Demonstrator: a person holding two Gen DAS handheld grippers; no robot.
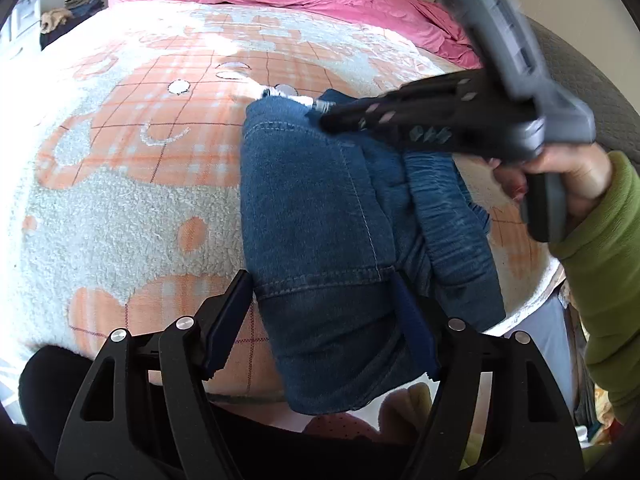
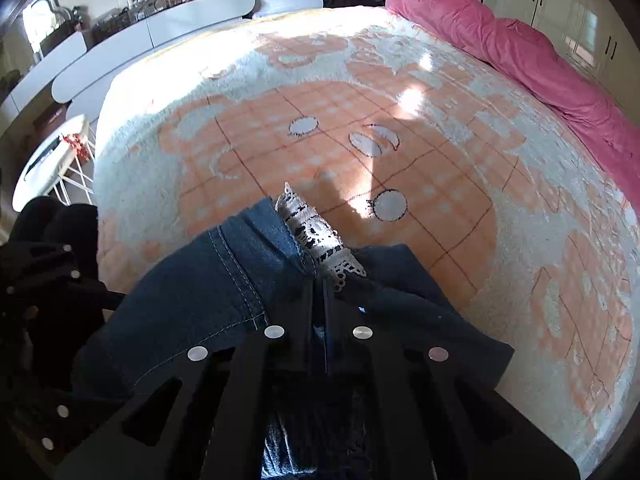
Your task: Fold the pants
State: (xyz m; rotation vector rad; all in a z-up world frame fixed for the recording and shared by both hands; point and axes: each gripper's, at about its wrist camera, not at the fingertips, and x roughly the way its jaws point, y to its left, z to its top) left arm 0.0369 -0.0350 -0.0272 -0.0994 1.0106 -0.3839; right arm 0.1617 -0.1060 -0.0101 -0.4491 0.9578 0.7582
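While the blue denim pants [image 1: 320,208] lie folded into a thick bundle near the front edge of the bed [image 1: 120,208], both grippers sit at opposite ends of them. The left gripper [image 1: 324,300] stands with its jaws spread wide, one finger on the bare blanket to the left of the bundle and the other over the denim near a stitched hem — the near end of the bundle lies between them, and the pads do not appear to press on it. The right gripper [image 2: 320,292] is closed, its two fingers drawn together on the denim; in its own view a fold of the fabric runs up between the fingers, just beside a strip of white lace trim [image 2: 320,240] at the far end of the pants. From the left wrist view the same gripper reaches in from the right, its tips at the far top edge of the bundle, held by a hand [image 1: 568,176] in a green sleeve [image 1: 604,280]. The elastic waistband [image 1: 448,208] bulges on the bundle's right side. The bed carries a fleecy peach-and-white blanket, and a pink duvet [image 2: 520,56] lies bunched along its far side.
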